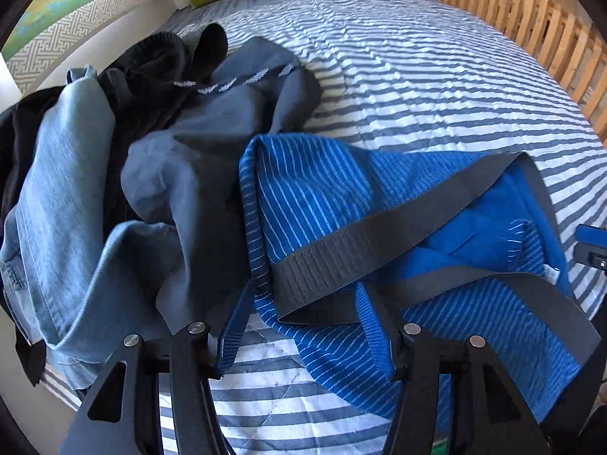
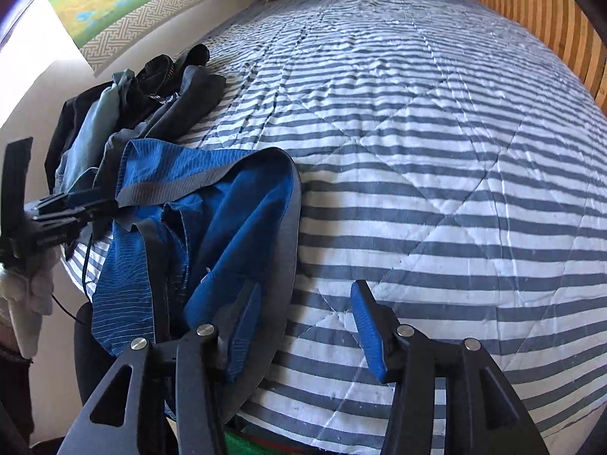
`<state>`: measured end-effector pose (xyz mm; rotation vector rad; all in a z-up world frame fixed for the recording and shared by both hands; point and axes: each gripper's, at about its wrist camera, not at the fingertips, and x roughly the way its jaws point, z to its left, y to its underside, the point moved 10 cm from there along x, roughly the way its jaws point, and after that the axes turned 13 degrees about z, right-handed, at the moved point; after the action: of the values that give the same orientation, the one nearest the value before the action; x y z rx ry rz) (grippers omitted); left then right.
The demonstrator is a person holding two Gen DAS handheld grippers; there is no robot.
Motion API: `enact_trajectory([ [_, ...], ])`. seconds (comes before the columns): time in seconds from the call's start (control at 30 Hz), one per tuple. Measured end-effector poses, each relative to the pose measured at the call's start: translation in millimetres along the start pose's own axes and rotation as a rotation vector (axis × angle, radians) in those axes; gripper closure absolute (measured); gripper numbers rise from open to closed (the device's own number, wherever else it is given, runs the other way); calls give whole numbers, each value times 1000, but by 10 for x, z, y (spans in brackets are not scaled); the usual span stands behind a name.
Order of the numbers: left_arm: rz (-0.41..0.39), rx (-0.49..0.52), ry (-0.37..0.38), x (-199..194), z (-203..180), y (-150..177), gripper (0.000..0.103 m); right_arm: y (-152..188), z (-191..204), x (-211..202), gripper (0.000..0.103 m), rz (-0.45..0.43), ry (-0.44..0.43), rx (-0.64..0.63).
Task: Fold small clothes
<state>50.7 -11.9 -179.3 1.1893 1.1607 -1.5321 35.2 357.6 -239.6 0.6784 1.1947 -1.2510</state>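
Two grippers, jaws wide, flank ribbed blue briefs (image 1: 322, 204) with a grey elastic band on a quilted striped bedspread (image 2: 436, 174).

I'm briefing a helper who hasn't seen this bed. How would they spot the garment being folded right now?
On the striped quilt, look along the near edge beside the heap of dark clothes. The blue underwear lies to the heap's right. It alone is bright blue with thin pale stripes and a wide grey waistband; its neighbours are denim, grey and black.

Bright daylight falls from the left, blowing out the wall (image 2: 34, 57) to white. The bed (image 2: 436, 151) is evenly lit and sharp. Fisheye bending curves both views, with dark vignetted corners.
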Motion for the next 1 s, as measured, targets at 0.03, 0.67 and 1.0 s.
enact_trajectory([
  [0.03, 7, -20, 3, 53, 20, -13, 47, 3, -7, 27, 57, 4, -10, 7],
  [0.67, -172, -100, 59, -1172, 530, -160, 97, -537, 82, -485, 102, -182, -17, 64],
  [1.0, -296, 22, 176, -2280, 358, 92, 97, -540, 165, -2246, 102, -517, 82, 35],
])
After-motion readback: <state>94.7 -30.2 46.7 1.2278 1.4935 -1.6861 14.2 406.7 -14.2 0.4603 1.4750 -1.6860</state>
